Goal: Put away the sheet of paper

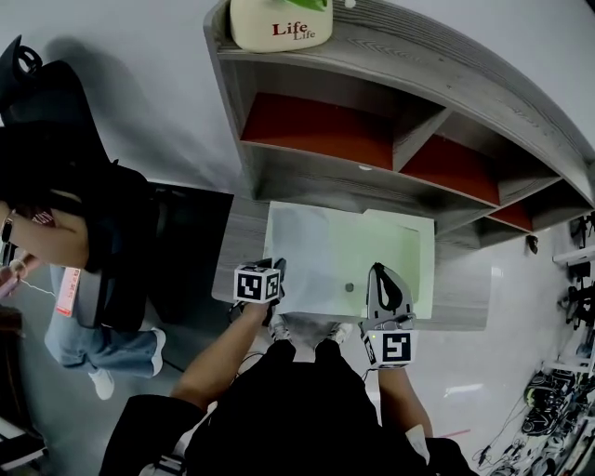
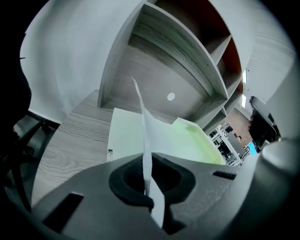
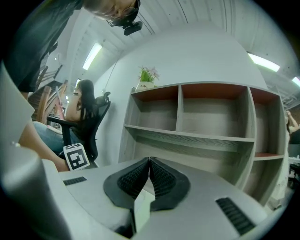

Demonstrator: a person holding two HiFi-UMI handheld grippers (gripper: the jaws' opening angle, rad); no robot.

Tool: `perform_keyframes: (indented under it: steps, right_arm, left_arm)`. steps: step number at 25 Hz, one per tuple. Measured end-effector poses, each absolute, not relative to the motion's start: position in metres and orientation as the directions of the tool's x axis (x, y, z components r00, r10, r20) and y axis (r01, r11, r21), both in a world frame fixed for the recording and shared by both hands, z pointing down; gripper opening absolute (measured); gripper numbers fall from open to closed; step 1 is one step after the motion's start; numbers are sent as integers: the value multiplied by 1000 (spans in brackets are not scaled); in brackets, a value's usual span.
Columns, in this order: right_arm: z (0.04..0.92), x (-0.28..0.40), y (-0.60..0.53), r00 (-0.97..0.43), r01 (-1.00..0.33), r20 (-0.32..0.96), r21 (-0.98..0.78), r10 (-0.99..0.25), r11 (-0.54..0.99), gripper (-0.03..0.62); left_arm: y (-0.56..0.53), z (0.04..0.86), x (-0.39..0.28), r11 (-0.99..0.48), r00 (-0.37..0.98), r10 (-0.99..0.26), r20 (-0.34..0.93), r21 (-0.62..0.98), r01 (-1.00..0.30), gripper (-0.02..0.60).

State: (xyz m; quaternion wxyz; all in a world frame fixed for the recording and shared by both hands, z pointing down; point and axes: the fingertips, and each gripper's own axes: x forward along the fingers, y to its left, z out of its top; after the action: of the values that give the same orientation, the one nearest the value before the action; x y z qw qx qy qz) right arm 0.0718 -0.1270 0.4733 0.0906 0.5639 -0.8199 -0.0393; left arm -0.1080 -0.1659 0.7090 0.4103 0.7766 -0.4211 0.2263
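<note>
A white sheet of paper (image 1: 311,251) hangs over the grey desk (image 1: 240,244), held by its near edge. My left gripper (image 1: 277,271) is shut on the sheet's left corner. In the left gripper view the paper (image 2: 145,133) stands edge-on and rises from the gripper (image 2: 146,161). My right gripper (image 1: 383,284) is shut on the near right part. In the right gripper view a small flap of the paper (image 3: 142,208) sticks out behind the closed gripper (image 3: 149,161). A pale green flat pad or tray (image 2: 126,138) lies on the desk under the sheet.
A grey shelf unit (image 1: 325,181) with red-backed compartments stands at the back of the desk, with a white plant pot (image 1: 279,28) on top. A person (image 1: 84,242) sits in a black chair at the left. Cables (image 1: 558,409) lie on the floor at the right.
</note>
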Motion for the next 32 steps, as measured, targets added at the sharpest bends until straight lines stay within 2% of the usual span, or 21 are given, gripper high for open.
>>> perform_keyframes:
  steps: [10, 32]
  right_arm:
    - [497, 85, -133, -399, -902, 135, 118, -907, 414, 23]
    - [523, 150, -130, -385, -915, 175, 58, -906, 400, 23]
  left_arm:
    - [-177, 708, -76, -323, 532, -462, 710, 424, -846, 6]
    - [-173, 728, 5, -351, 530, -419, 737, 406, -844, 6]
